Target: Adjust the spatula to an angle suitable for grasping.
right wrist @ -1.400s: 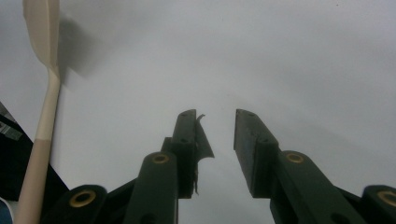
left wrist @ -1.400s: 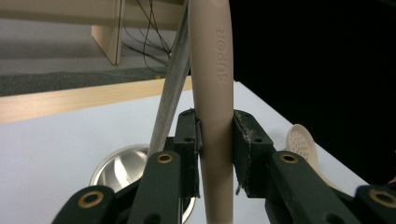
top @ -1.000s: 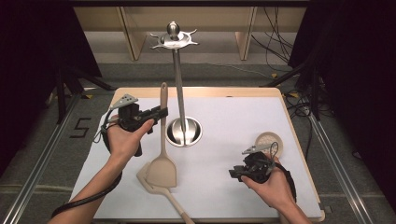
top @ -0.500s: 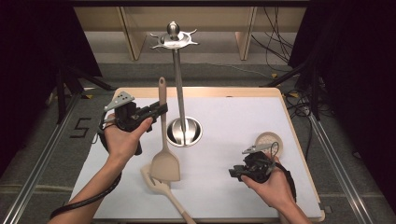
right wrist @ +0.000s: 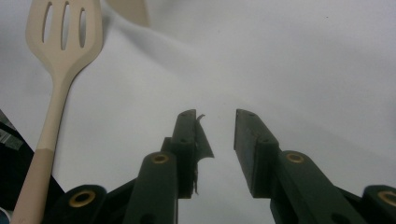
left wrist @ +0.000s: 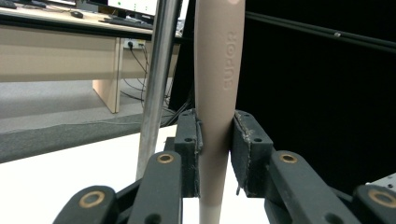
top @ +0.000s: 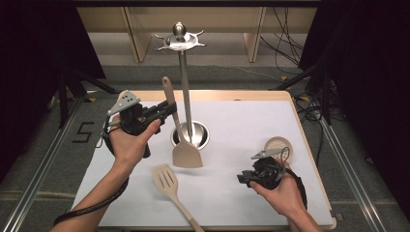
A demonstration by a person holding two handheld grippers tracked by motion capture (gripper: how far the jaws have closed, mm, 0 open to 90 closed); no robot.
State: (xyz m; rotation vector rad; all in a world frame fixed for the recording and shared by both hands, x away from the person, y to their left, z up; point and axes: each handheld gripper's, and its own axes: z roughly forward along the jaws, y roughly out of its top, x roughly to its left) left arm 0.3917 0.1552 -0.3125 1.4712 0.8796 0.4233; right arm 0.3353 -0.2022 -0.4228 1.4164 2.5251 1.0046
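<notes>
The left hand-held gripper was clamped on the handle of a beige solid spatula, its two black pads pressing the handle from either side, as the left gripper view showed plainly. The spatula hung roughly upright with its blade down, clear of the white sheet on the bench, its blade just in front of the round base of a metal utensil stand. The handle stood just beside the stand's upright pole, the two close together but apart. In the left gripper view the pole rose just left of the spatula handle, which bore raised lettering.

A second beige utensil, a slotted spatula, lay flat on the white sheet nearer the person, its head toward the stand and its handle running to the bench's near edge.

The right hand-held gripper rested low over the sheet at the right side, pointing toward the slotted spatula and well apart from it. Its jaws stood partly open with nothing between them, as the right gripper view made clear; there the slotted spatula lay at the left. A small round beige disc sat on the bench just beyond the right hand.
</notes>
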